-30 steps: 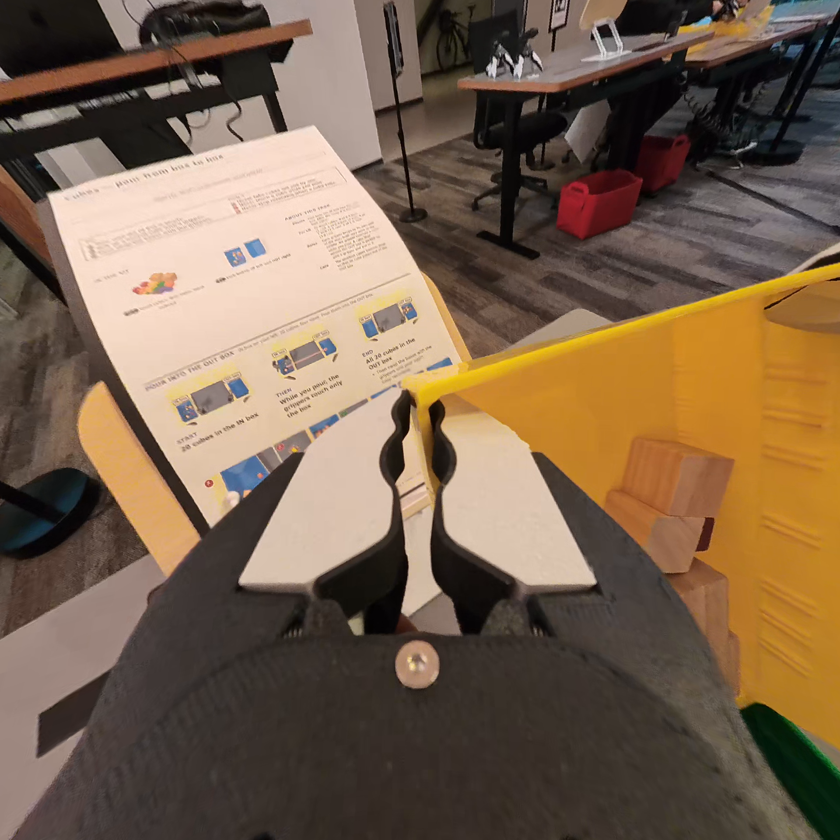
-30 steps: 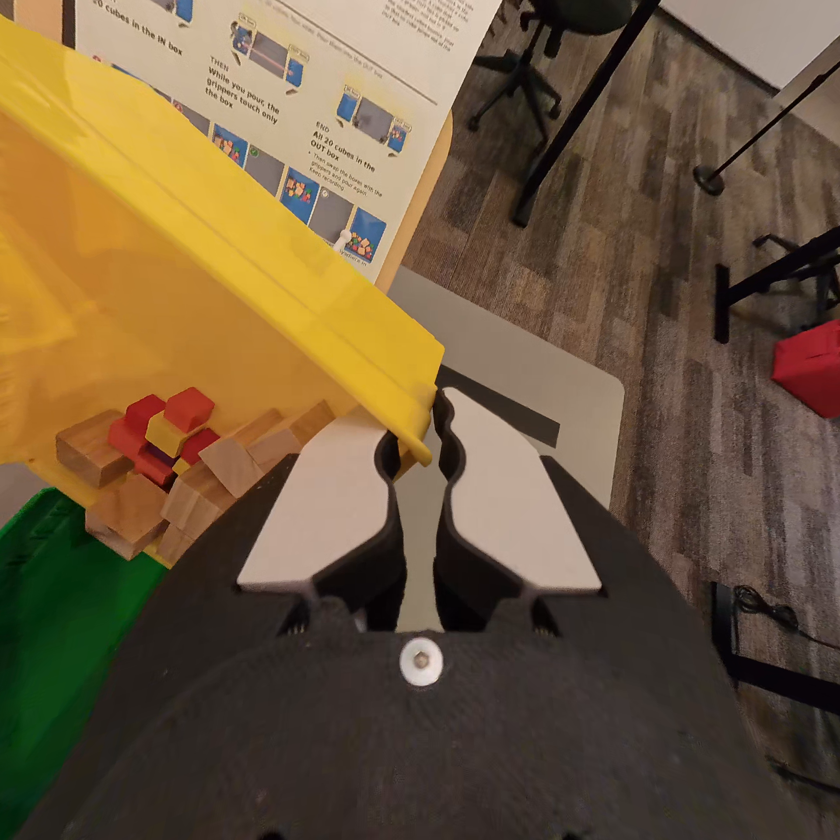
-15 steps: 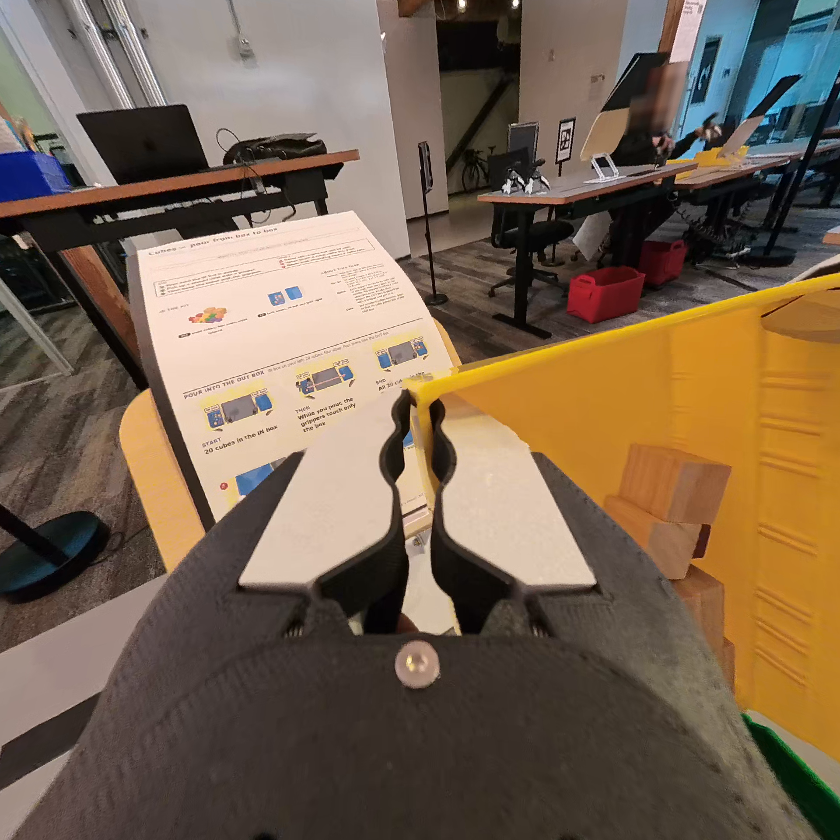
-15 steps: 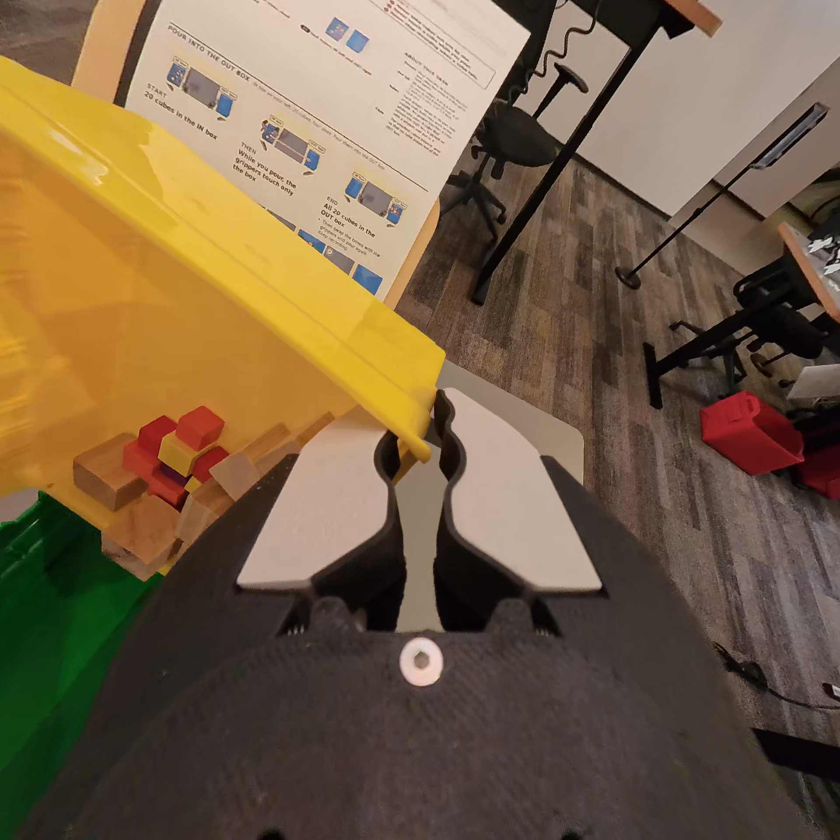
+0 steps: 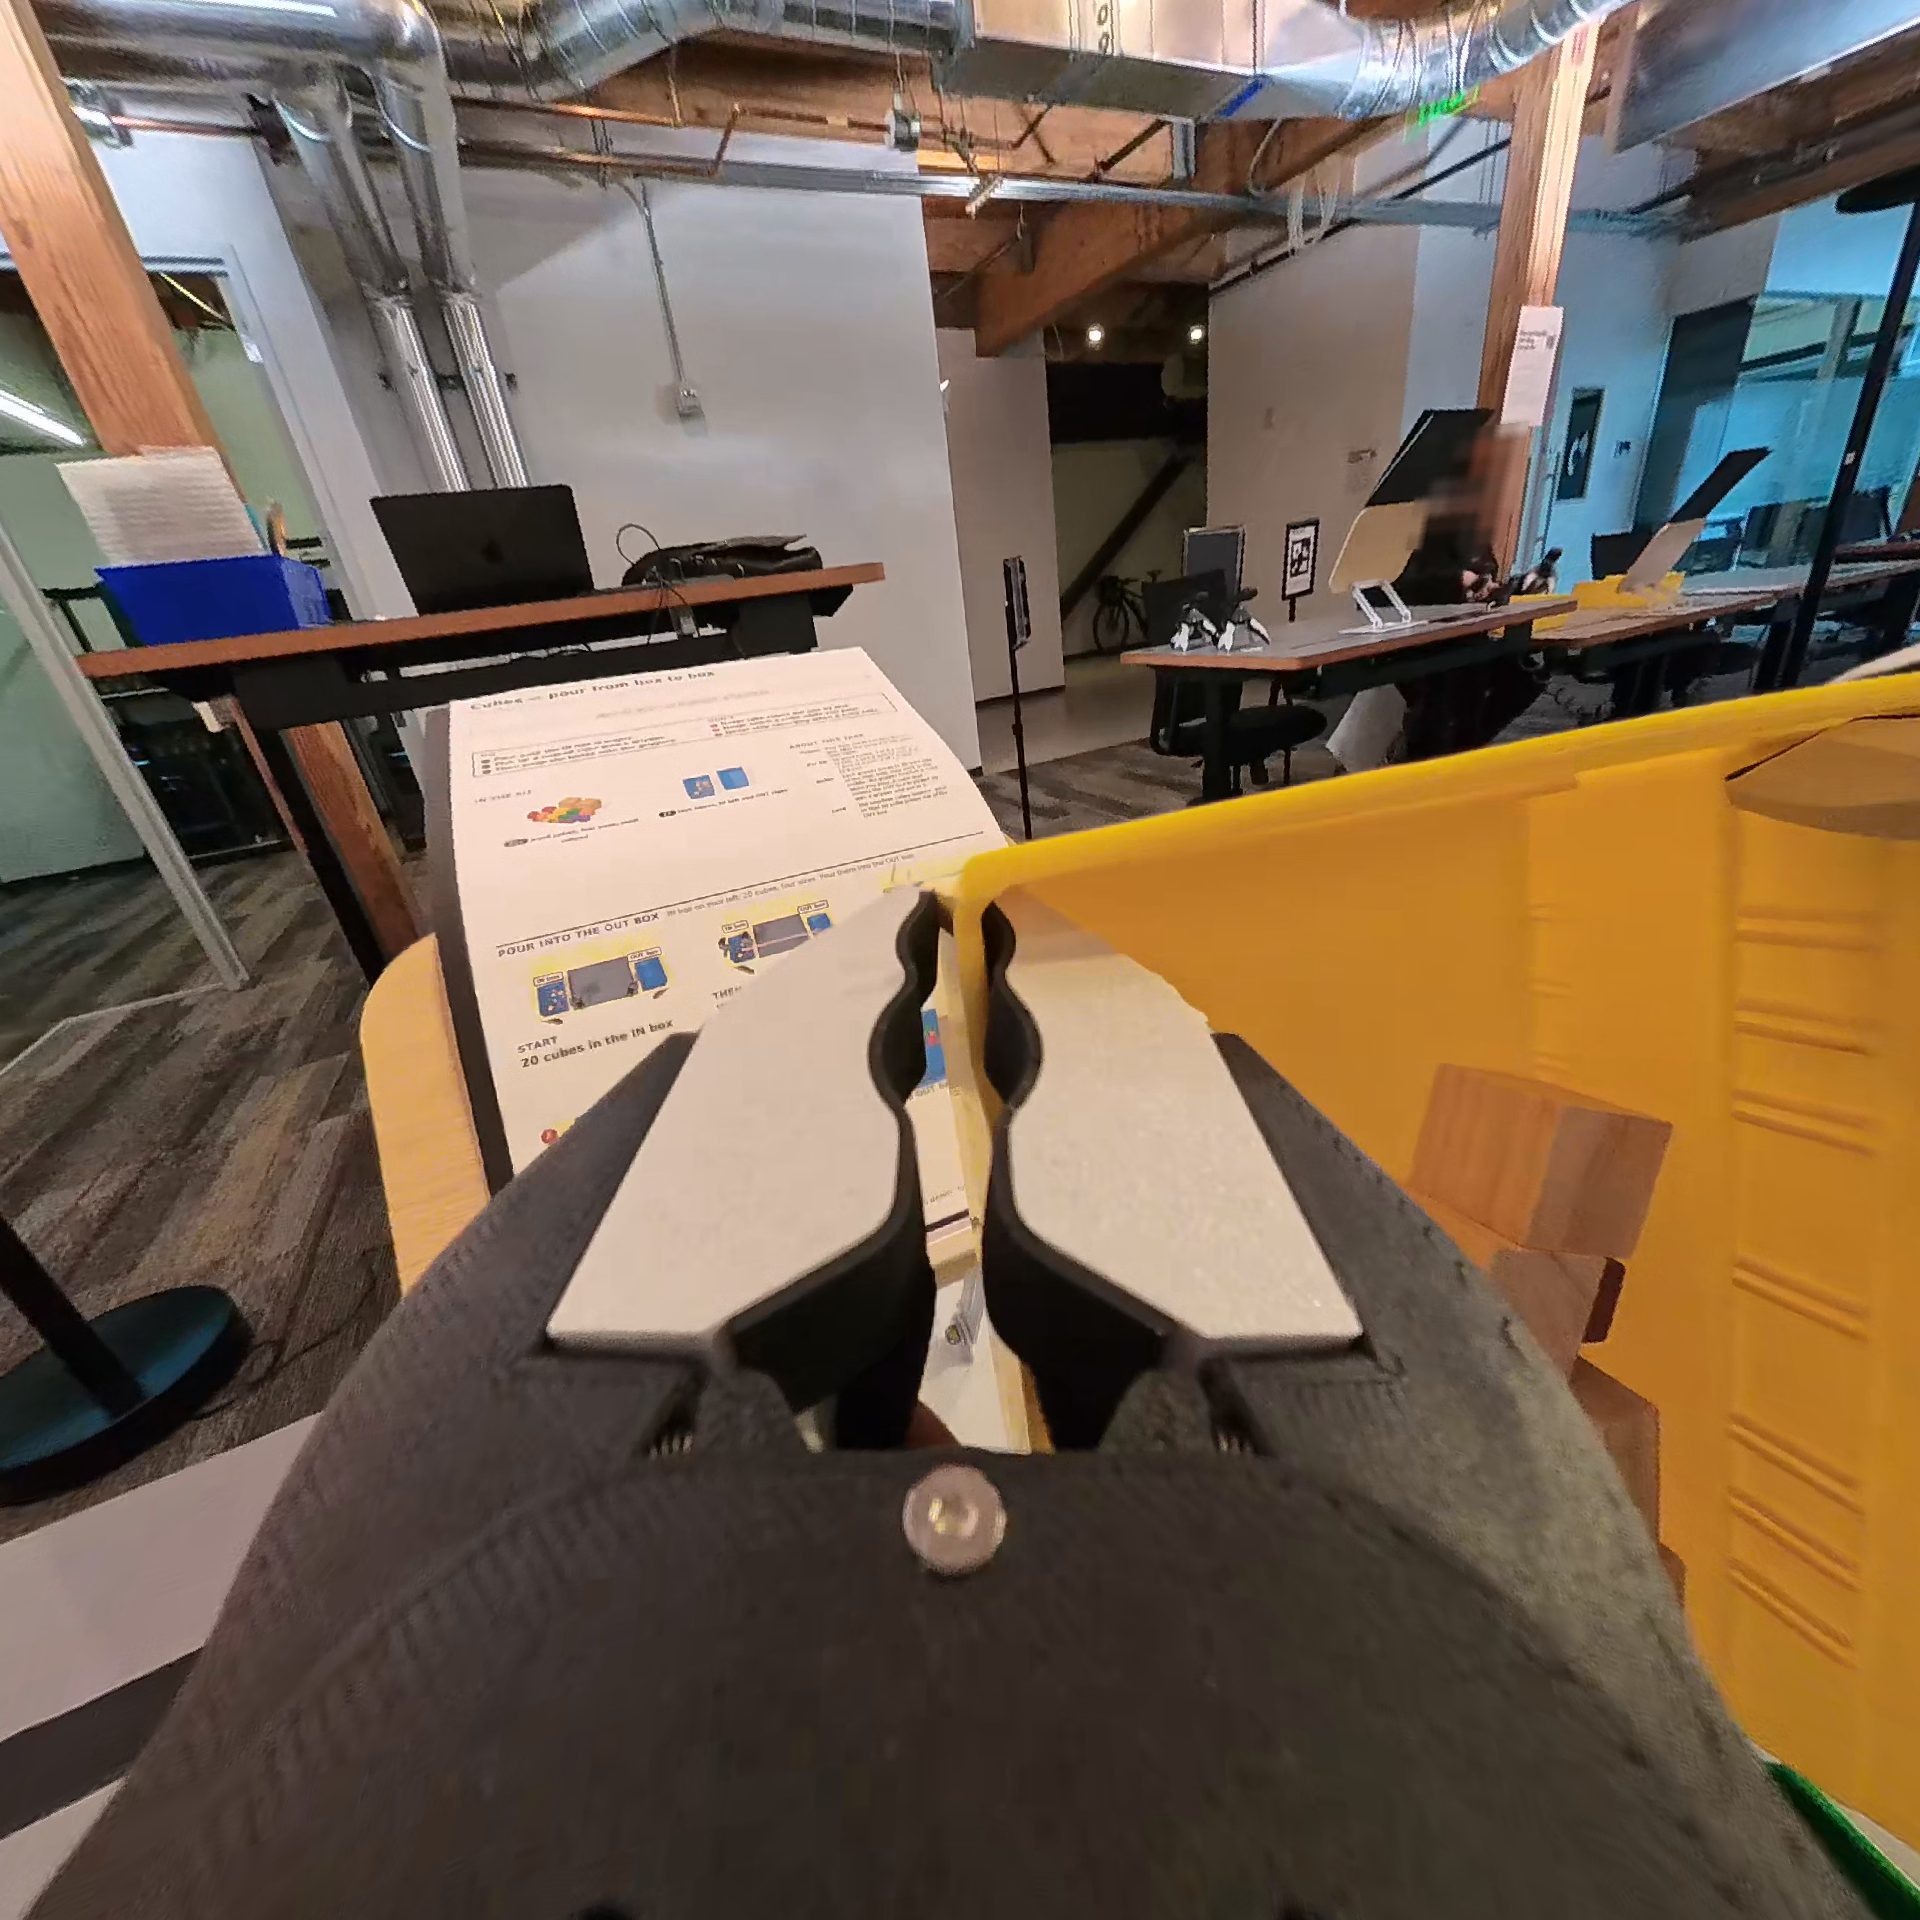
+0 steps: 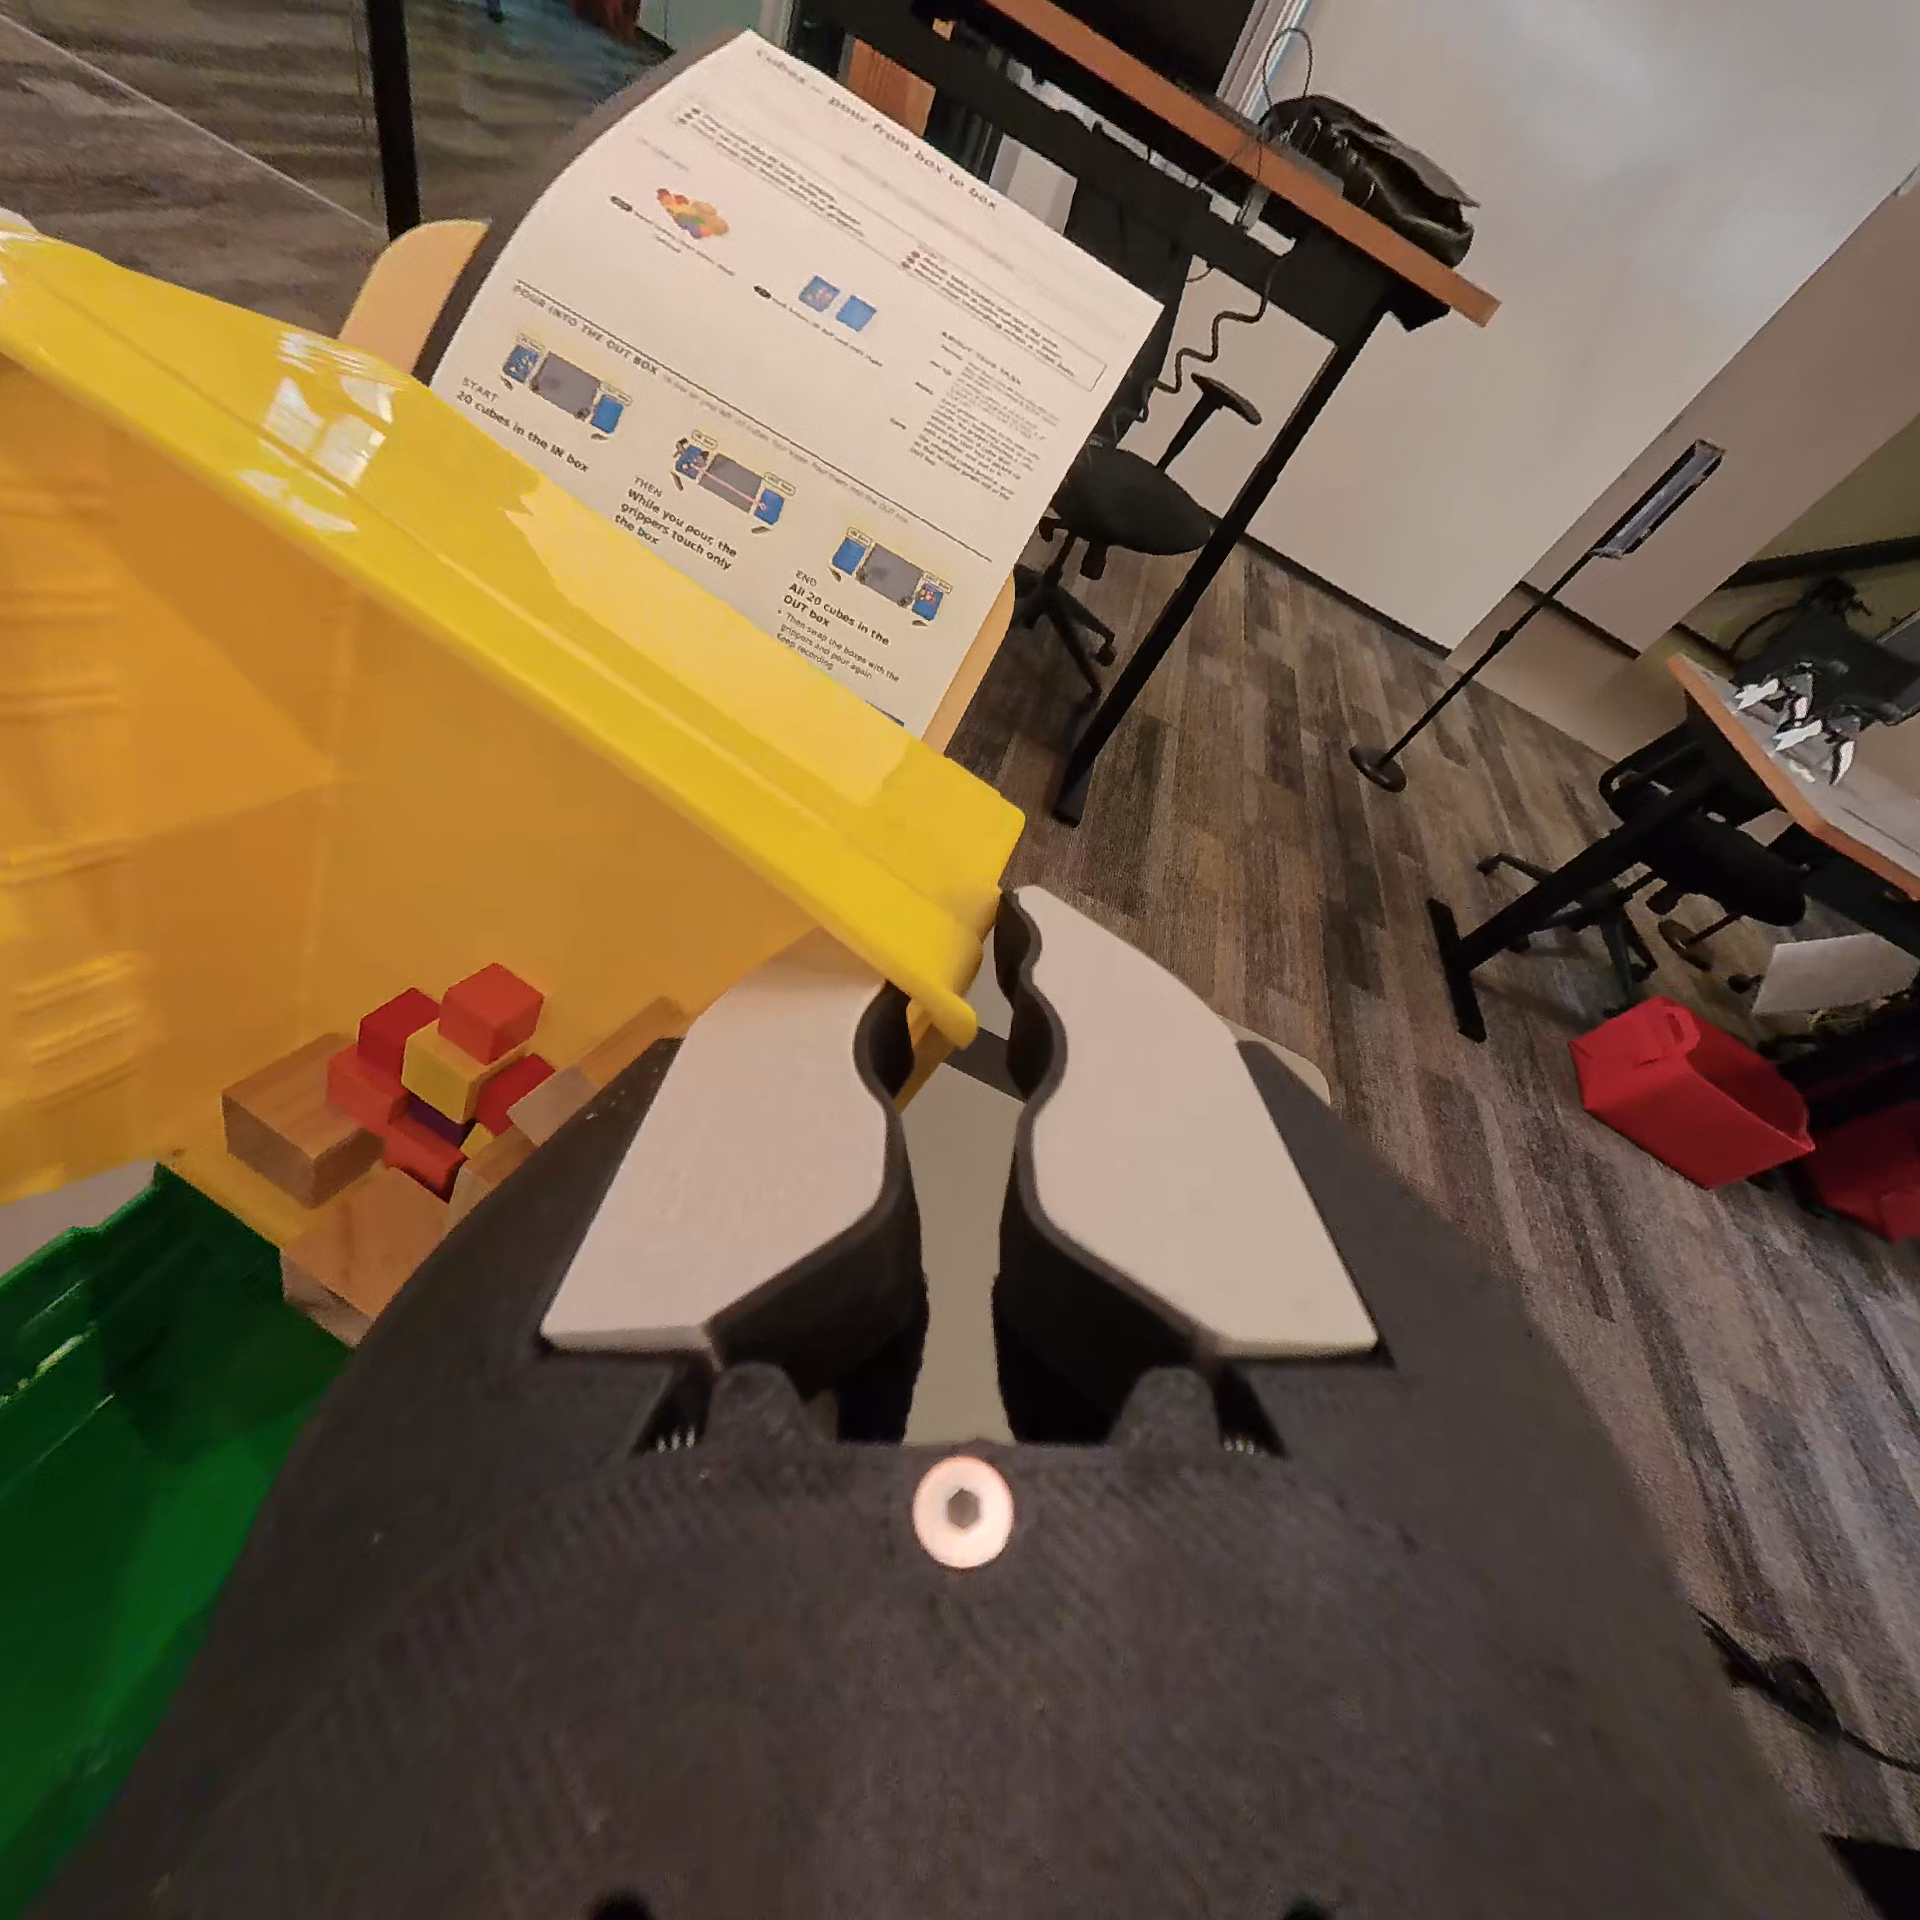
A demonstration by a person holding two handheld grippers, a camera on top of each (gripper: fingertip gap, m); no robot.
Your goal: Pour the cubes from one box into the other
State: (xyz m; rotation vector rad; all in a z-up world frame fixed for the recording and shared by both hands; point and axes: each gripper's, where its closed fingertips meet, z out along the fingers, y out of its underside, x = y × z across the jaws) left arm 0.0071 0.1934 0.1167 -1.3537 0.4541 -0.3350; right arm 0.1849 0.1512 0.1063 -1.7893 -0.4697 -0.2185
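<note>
The yellow box (image 5: 1455,956) is held up and tilted steeply between both grippers. My left gripper (image 5: 958,925) is shut on its near rim corner. My right gripper (image 6: 971,935) is shut on the opposite rim corner of the yellow box (image 6: 468,665). Several wooden cubes (image 5: 1538,1158) lie against the box's lower wall. In the right wrist view a heap of plain, red and yellow cubes (image 6: 416,1081) sits at the low edge, right above the green box (image 6: 125,1392). A sliver of the green box (image 5: 1860,1849) shows at lower right.
A printed instruction sheet (image 5: 675,821) stands on a tan stand (image 5: 416,1091) just behind the boxes. The grey table (image 5: 94,1600) lies below. Desks (image 5: 468,623), office chairs (image 6: 1132,509), a floor stand (image 6: 1382,769) and red bins (image 6: 1683,1091) stand farther off.
Both grippers have swung upward with the yellow box, tilting it further; more of the room shows. The cubes stay heaped at the low edge.
</note>
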